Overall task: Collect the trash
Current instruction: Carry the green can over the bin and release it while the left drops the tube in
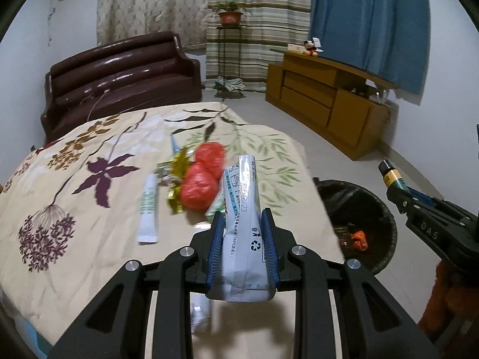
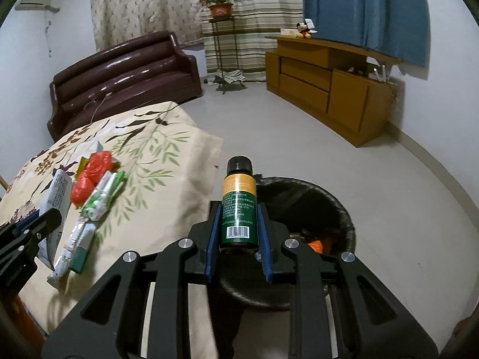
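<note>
My left gripper point(image 1: 243, 220) is shut on a white-blue printed sachet point(image 1: 244, 209) and holds it above the floral-cloth table point(image 1: 74, 209). My right gripper point(image 2: 238, 212) is shut on a small brown bottle point(image 2: 238, 206) with a black cap and green-yellow label, held over the near rim of the black trash bin point(image 2: 338, 206). The bin also shows in the left wrist view point(image 1: 380, 209), with orange scraps inside. On the table lie red crumpled wrappers point(image 1: 200, 184), gold foil point(image 1: 176, 167), a white-green tube point(image 1: 148, 212) and green-white packets point(image 2: 104, 191).
A dark brown sofa point(image 1: 119, 77) stands behind the table. A wooden cabinet point(image 1: 326, 101) stands along the right wall, with a plant stand point(image 1: 229, 45) before the curtains. Bare floor lies between table, bin and cabinet.
</note>
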Demonstrator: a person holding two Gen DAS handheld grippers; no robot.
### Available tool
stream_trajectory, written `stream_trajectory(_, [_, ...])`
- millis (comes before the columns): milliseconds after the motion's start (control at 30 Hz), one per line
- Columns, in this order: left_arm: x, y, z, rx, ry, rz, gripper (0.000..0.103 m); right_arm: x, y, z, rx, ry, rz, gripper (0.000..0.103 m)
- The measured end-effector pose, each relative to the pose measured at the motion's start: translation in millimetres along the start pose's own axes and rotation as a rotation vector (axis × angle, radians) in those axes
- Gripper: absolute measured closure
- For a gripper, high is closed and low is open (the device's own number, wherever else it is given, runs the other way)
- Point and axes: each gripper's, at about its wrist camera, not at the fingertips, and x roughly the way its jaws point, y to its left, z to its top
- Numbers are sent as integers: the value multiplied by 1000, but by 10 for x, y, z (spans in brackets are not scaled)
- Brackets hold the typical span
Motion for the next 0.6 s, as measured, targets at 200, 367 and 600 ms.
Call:
stream_trajectory(200, [73, -263, 25, 37, 1, -25, 76, 17, -204, -37, 30, 1, -20, 80])
stream_trajectory(367, [161, -451, 57, 61, -1, -39, 76, 50, -350, -79, 51, 6, -33, 80])
stream_trajectory(600, [347, -691, 80, 88, 13, -47, 76, 136, -523, -132, 78, 20, -46, 80])
